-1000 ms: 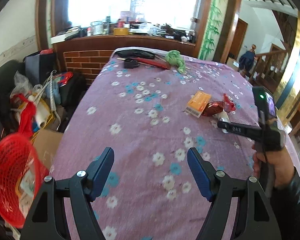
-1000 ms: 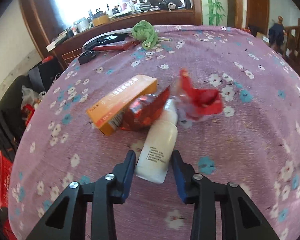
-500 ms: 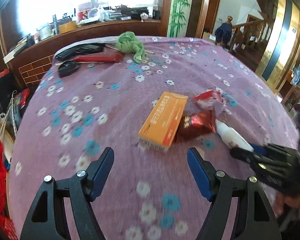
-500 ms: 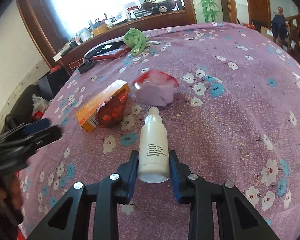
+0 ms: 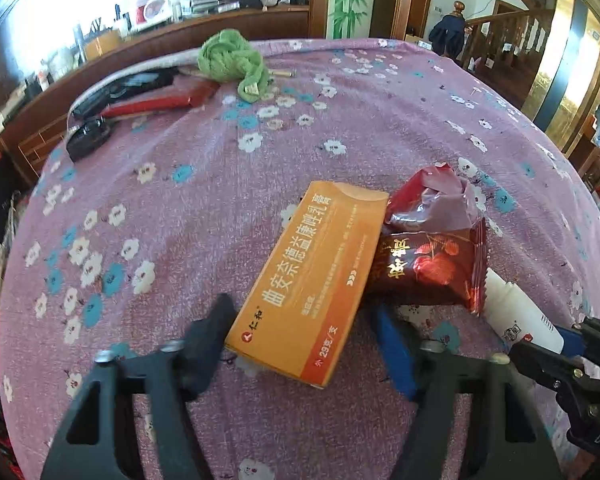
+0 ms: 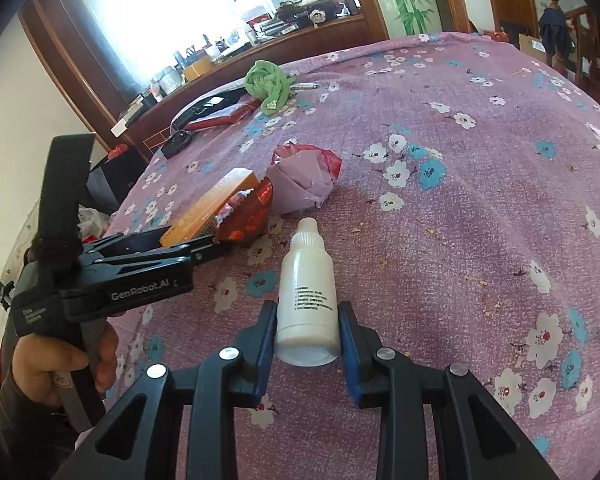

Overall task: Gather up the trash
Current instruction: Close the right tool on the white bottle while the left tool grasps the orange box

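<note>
Left gripper [image 5: 300,332]: jaws closing, astride near end of orange medicine box [image 5: 312,280], lower centre of frame; pad contact unclear. Right gripper [image 6: 307,334]: narrow, clamped on white bottle [image 6: 308,292]. Left view alone shows dark red snack wrapper [image 5: 424,268] print; right view alone shows hand [image 6: 60,364].

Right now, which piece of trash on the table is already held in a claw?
The white plastic bottle: the right claw grips its base. The orange box only sits between the closing left claw, and the red wrapper lies free.
</note>
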A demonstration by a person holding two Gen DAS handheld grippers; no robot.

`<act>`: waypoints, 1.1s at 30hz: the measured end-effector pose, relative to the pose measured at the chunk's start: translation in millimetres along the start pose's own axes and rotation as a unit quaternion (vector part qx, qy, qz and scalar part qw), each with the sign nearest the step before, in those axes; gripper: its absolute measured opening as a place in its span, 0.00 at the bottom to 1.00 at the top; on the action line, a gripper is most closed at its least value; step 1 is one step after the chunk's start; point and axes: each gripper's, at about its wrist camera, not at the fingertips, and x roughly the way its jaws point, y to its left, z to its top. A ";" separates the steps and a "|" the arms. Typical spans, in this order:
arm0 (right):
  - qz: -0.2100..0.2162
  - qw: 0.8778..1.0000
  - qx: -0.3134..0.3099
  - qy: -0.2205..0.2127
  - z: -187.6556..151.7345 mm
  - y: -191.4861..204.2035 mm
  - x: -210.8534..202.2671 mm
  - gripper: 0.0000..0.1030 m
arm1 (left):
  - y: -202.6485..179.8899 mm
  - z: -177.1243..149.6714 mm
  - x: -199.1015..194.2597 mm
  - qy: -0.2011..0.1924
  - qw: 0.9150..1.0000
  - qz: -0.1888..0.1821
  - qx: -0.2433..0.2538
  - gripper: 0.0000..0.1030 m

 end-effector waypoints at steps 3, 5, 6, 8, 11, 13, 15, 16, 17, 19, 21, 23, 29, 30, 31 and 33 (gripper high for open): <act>-0.007 1.000 -0.003 -0.004 0.6 -0.2 0.1 0.31 | -1.2 -2.3 -2.3 -0.004 1.000 -0.007 -0.002 0.51; -0.011 1.000 -0.005 -0.009 2.2 -0.4 0.6 0.31 | -2.0 -7.4 -5.8 -0.006 1.000 -0.006 -0.003 0.51; -0.011 1.000 -0.007 -0.010 2.9 -0.6 1.2 0.32 | -1.8 -10.7 -7.9 -0.006 1.000 -0.006 -0.005 0.51; -0.010 1.000 -0.008 -0.009 3.8 -1.5 3.3 0.32 | -0.3 -23.1 -16.5 -0.005 1.000 -0.005 -0.009 0.51; -0.012 1.000 -0.010 -0.009 5.3 -2.2 6.0 0.32 | 5.6 -45.9 -32.1 0.002 1.000 0.003 -0.025 0.51; -0.012 1.000 -0.012 -0.011 6.1 -2.2 6.6 0.32 | 12.5 -68.9 -47.2 0.005 0.999 0.011 -0.041 0.51; -0.013 1.000 -0.015 -0.012 6.8 -2.1 8.6 0.32 | 18.7 -88.8 -59.7 0.004 0.998 0.021 -0.054 0.51; -0.013 1.000 -0.016 -0.011 6.7 -1.9 9.5 0.32 | 23.8 -103.6 -69.4 0.002 0.997 0.025 -0.066 0.51; -0.012 1.000 -0.019 -0.009 5.9 -1.3 10.6 0.32 | 27.5 -112.7 -75.4 0.000 0.997 0.026 -0.075 0.51; -0.013 1.000 -0.025 -0.007 4.3 0.3 10.8 0.31 | 35.3 -131.9 -88.4 -0.003 0.995 0.031 -0.095 0.51; -0.010 0.999 -0.029 -0.008 2.5 2.0 7.0 0.31 | 40.7 -150.5 -100.8 -0.005 0.993 0.035 -0.110 0.51; 0.006 1.000 -0.023 -0.008 0.1 2.6 2.9 0.31 | 44.1 -167.5 -111.6 -0.006 0.992 0.045 -0.116 0.51; 0.018 0.999 -0.045 0.009 -10.2 21.9 3.7 0.31 | 53.4 -202.9 -132.3 -0.001 0.989 0.067 -0.133 0.51; 0.018 0.998 -0.051 0.010 -10.7 25.2 4.5 0.31 | 54.7 -207.7 -134.9 -0.003 0.988 0.068 -0.138 0.51; 0.017 0.998 -0.057 0.010 -11.0 27.1 5.4 0.31 | 56.8 -213.0 -138.3 -0.008 0.987 0.066 -0.145 0.51; 0.014 0.998 -0.059 0.009 -10.4 26.8 6.4 0.32 | 58.9 -216.3 -140.5 -0.013 0.986 0.061 -0.152 0.51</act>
